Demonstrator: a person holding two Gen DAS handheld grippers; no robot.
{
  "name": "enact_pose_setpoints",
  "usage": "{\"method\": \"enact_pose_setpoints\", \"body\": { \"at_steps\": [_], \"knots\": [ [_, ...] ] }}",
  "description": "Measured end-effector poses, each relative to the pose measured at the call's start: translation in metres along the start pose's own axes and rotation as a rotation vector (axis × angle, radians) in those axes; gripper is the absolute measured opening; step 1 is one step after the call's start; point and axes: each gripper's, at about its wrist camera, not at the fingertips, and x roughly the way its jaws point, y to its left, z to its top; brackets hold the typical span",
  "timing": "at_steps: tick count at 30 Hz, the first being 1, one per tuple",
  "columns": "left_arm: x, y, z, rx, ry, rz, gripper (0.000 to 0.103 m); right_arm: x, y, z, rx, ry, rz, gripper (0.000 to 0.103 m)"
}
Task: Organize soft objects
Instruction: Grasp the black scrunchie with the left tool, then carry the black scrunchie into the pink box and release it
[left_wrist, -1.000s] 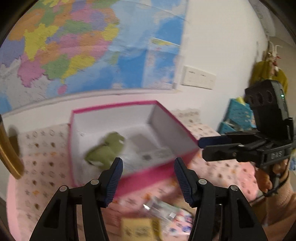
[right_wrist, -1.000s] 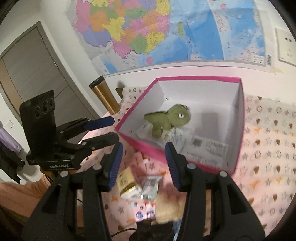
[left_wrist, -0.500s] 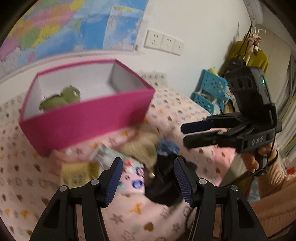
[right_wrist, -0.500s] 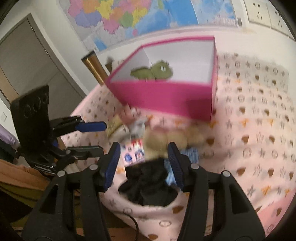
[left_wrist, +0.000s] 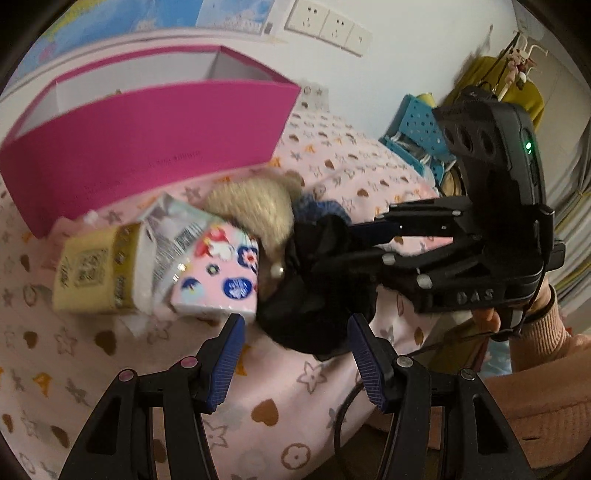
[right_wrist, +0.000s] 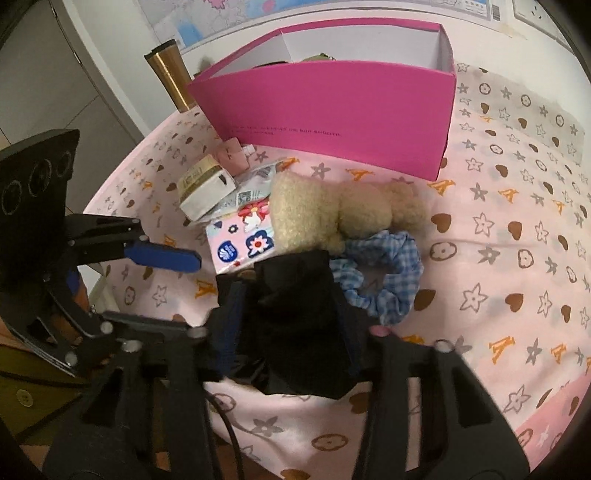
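A black cloth scrunchie lies at the near end of a heap on the pink tablecloth. My right gripper straddles it; its jaws are closing and the pads press into the black cloth, as the left wrist view also shows for that gripper. Behind it lie a beige plush toy and a blue gingham scrunchie. My left gripper stands open just short of the black scrunchie, nothing between its fingers. The pink box stands beyond, a green plush peeking over its rim.
A yellow tissue pack, a crinkled foil packet and a pink patterned tissue pack lie left of the plush. A gold tumbler stands left of the box. Blue crates sit past the table's right edge.
Both grippers have dropped from above the box to the heap in front of it. The right gripper has come down around the black scrunchie and narrowed on it. The left stayed open.
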Motion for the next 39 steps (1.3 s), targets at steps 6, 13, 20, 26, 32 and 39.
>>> {"method": "enact_pose_setpoints", "body": {
  "at_steps": [6, 13, 20, 26, 32, 39],
  "knots": [
    [0.023, 0.006, -0.005, -0.048, 0.081, -0.111, 0.064, -0.009, -0.001, -0.005, -0.007, -0.027, -0.002, 0.022],
    [0.023, 0.005, -0.001, -0.081, 0.064, -0.207, 0.062, -0.038, 0.005, -0.007, -0.021, -0.092, 0.076, 0.016],
    [0.007, -0.008, 0.013, -0.040, -0.017, -0.241, 0.056, -0.070, 0.015, 0.002, -0.049, -0.172, 0.108, 0.015],
    [0.001, -0.003, 0.024, -0.055, -0.023, -0.275, 0.060, -0.088, 0.022, 0.022, -0.091, -0.234, 0.127, 0.015],
    [-0.017, -0.001, 0.041, -0.033, -0.095, -0.303, 0.057, -0.098, 0.025, 0.046, -0.128, -0.290, 0.145, 0.015],
    [-0.042, 0.006, 0.076, -0.012, -0.195, -0.255, 0.038, -0.111, 0.020, 0.088, -0.171, -0.364, 0.139, 0.015]
  ]
}}
